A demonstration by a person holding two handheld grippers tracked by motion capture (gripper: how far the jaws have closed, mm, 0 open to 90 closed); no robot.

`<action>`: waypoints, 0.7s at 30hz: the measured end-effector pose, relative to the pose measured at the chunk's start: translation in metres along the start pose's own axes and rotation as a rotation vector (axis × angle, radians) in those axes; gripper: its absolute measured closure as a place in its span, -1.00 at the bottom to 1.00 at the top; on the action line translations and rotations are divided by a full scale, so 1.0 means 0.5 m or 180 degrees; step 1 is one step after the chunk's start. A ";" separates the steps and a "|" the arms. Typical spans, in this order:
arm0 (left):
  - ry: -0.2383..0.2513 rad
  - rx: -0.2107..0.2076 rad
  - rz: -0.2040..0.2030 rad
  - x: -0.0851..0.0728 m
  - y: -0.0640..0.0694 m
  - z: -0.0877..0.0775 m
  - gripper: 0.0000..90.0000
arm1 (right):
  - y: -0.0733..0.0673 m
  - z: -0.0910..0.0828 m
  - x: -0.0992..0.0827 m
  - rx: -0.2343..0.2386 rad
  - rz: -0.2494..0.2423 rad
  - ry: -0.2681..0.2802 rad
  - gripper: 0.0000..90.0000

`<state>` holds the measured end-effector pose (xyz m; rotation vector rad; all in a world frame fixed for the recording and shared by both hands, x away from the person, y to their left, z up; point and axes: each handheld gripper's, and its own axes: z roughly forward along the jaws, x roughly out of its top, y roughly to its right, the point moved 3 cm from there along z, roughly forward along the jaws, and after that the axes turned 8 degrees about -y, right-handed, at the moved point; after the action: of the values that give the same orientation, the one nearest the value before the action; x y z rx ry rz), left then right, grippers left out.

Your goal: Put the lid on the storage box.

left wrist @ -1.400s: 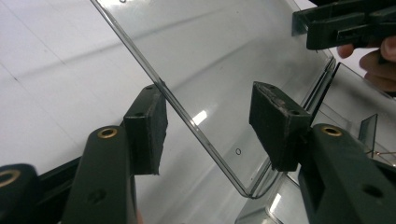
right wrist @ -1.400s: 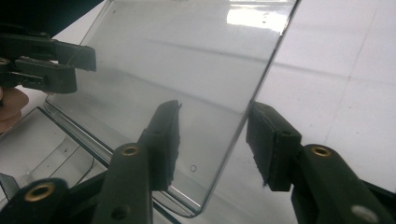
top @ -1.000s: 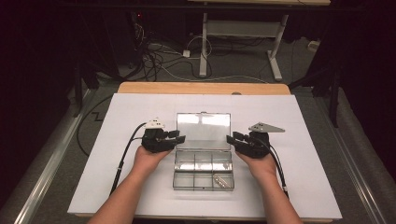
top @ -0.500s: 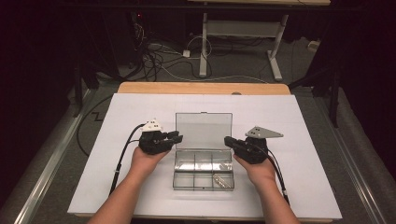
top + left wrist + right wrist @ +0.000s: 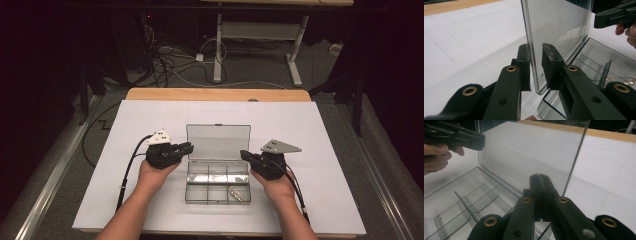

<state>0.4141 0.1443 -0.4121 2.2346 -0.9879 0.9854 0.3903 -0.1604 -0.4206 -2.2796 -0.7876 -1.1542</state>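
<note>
Two tongs at the clear box's lid [image 5: 218,142]: left tongs [image 5: 535,66] straddling its edge, closing; right tongs [image 5: 540,186] clenched.

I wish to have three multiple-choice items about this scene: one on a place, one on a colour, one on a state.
1. In the high view, where in the clear box does the small chain lie?
A. front right compartment
B. back left compartment
C. on the sheet outside the box

2. What colour is the sheet under the box?
A. green
B. white
C. red

3. How is the lid of the box?
A. shut flat on the box
B. taken off and lying apart
C. open and standing up at the back

Key:
1 A, the chain shows near the box's front right corner.
2 B, the sheet around the box is plain white.
3 C, the clear lid rises behind the open compartments.
</note>
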 end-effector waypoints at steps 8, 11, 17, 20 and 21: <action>0.0019 0.0014 0.0071 -0.004 0.011 -0.009 0.66 | -0.010 -0.009 -0.008 -0.0056 -0.0034 0.0019 1.00; 0.0041 0.0030 0.0094 -0.008 0.016 -0.011 0.66 | -0.017 -0.011 -0.009 -0.0047 -0.0061 0.0007 1.00; 0.0060 0.0056 0.0148 -0.015 0.030 -0.018 0.65 | -0.026 -0.013 -0.015 -0.0042 -0.0086 -0.0013 1.00; 0.0057 0.0075 0.0170 -0.018 0.036 -0.021 0.63 | -0.030 -0.015 -0.019 -0.0050 -0.0112 -0.0006 1.00; 0.0059 0.0079 0.0174 -0.019 0.037 -0.022 0.63 | -0.032 -0.016 -0.019 -0.0058 -0.0115 -0.0003 1.00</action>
<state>0.3906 0.1442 -0.4102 2.2254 -1.0390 1.0456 0.3705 -0.1567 -0.4220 -2.2898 -0.8249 -1.1812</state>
